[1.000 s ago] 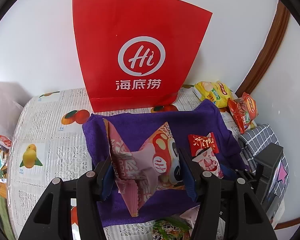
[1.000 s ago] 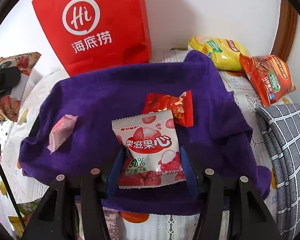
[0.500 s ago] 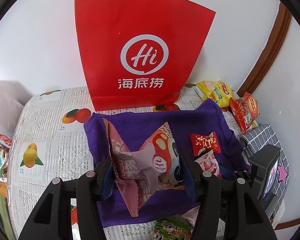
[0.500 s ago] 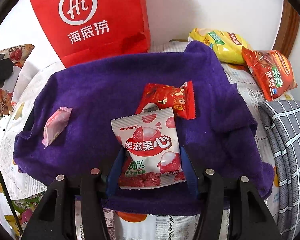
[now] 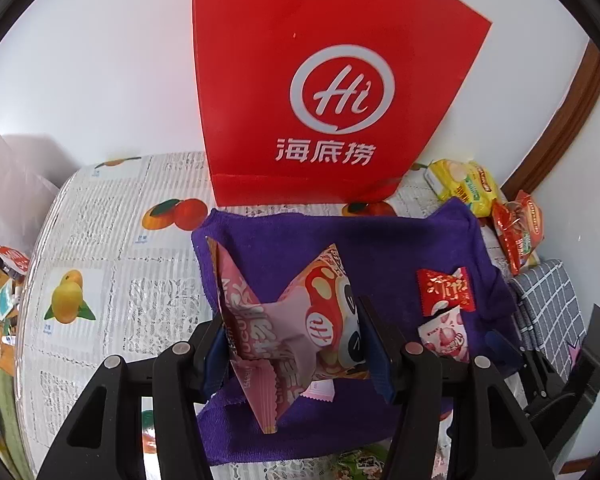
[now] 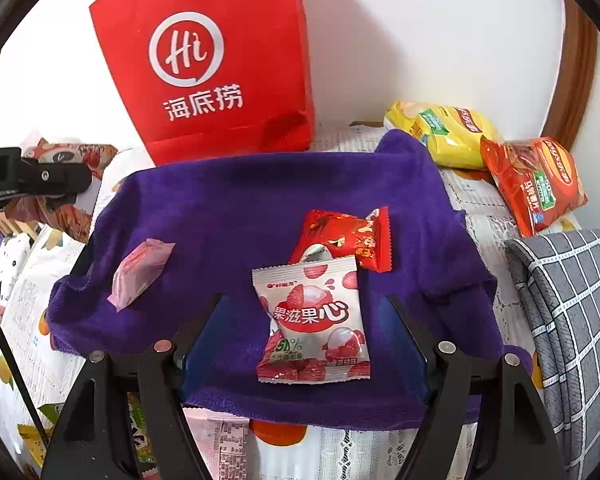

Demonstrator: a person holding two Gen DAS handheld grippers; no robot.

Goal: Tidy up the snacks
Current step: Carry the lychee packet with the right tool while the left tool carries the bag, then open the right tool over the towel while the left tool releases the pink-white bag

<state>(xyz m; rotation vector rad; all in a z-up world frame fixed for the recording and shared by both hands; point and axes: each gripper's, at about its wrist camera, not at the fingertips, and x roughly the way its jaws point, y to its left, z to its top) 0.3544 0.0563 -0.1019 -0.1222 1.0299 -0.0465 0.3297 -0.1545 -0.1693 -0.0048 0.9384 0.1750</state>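
A purple towel [image 6: 240,208] is spread on the table. My right gripper [image 6: 304,316] hangs just over it with its jaws opening. Between them a white lychee candy packet [image 6: 314,320] lies flat on the towel, clear of both pads, overlapping a red snack packet [image 6: 346,238]. A small pink packet [image 6: 140,272] rests at the towel's left. My left gripper [image 5: 294,334] is shut on a crumpled pink and red snack bag [image 5: 284,328], held above the towel [image 5: 340,240]. The lychee packet [image 5: 446,338] and red packet [image 5: 446,290] show to its right.
A tall red paper bag [image 6: 216,64] stands against the wall behind the towel. Yellow [image 6: 446,132] and orange [image 6: 534,182] chip bags lie at the back right. A grey checked cloth [image 6: 572,320] covers the right edge. More packets lie near the table's front edge.
My right gripper's jaws have spread apart and let go of the lychee packet, which now lies on the towel. The left gripper has shifted a little with the pink bag still in it.
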